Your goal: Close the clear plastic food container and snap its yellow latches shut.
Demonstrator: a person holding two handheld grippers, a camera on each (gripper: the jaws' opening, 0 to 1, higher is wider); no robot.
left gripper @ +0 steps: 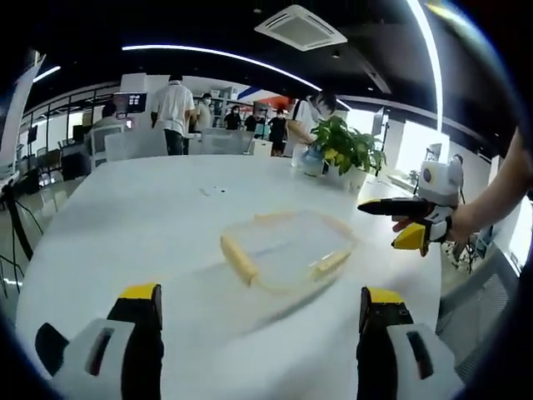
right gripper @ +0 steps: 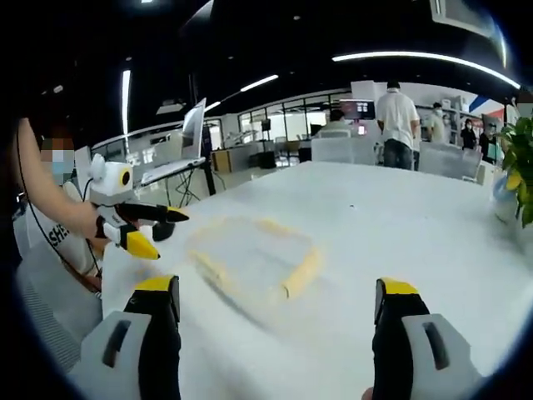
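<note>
Container (left gripper: 287, 248) lies on table (left gripper: 125, 217) between left gripper (left gripper: 260, 321) and right gripper (right gripper: 276, 321); both agape.

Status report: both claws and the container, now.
Left claw open, empty. Right claw open, empty, clear of the container. Clear plastic food container with yellow latches sits on the white round table, untouched. Nothing blocking.

Left tool (left gripper: 260, 312) and right tool (right gripper: 279, 308) both hover, jaws spread wide.
</note>
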